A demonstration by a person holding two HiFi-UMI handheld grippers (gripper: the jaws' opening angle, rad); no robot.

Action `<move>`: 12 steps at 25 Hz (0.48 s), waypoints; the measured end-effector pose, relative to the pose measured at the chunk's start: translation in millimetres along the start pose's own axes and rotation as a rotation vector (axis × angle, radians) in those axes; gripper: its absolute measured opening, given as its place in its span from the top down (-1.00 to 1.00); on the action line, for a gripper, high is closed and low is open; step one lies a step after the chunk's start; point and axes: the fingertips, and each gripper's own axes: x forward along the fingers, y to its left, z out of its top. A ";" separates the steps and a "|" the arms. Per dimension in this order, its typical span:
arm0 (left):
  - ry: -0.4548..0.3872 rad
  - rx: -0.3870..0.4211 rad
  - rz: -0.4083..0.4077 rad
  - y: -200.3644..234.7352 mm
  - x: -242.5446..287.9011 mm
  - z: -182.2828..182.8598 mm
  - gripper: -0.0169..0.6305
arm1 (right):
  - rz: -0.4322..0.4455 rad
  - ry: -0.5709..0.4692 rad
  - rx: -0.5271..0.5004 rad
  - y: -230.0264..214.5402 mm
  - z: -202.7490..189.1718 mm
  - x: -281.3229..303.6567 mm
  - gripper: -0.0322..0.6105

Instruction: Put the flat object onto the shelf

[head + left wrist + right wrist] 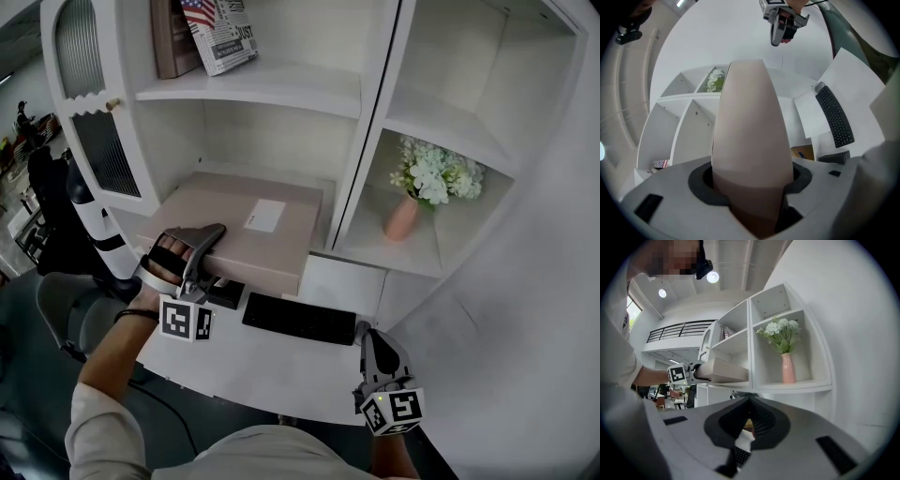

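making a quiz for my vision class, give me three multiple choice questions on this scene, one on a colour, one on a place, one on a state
1. What colour is the flat computer keyboard on the white desk?
A white
B black
C pink

2. Where does the pink ceramic vase of white flowers stand?
A in the right-hand shelf compartment
B on the desk
C on the keyboard

3. The flat beige cardboard box is:
A lying free on the desk
B clamped in the left tool
C leaning on the vase

Answers:
1 B, its keys are black.
2 A, the vase sits inside that compartment.
3 B, the left tool's jaws press on the box's end.
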 end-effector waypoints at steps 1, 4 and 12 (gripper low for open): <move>0.000 0.002 -0.002 -1.3 2.5 -0.2 0.10 | -0.003 0.002 0.001 -1.6 -0.7 0.2 0.89; 0.000 0.001 -0.007 -4.7 10.2 -2.0 0.10 | -0.010 0.009 0.003 -5.7 -3.7 0.7 0.89; 0.007 0.055 -0.022 -19.4 30.8 -9.7 0.10 | -0.021 0.024 0.002 -14.2 -8.2 3.9 0.89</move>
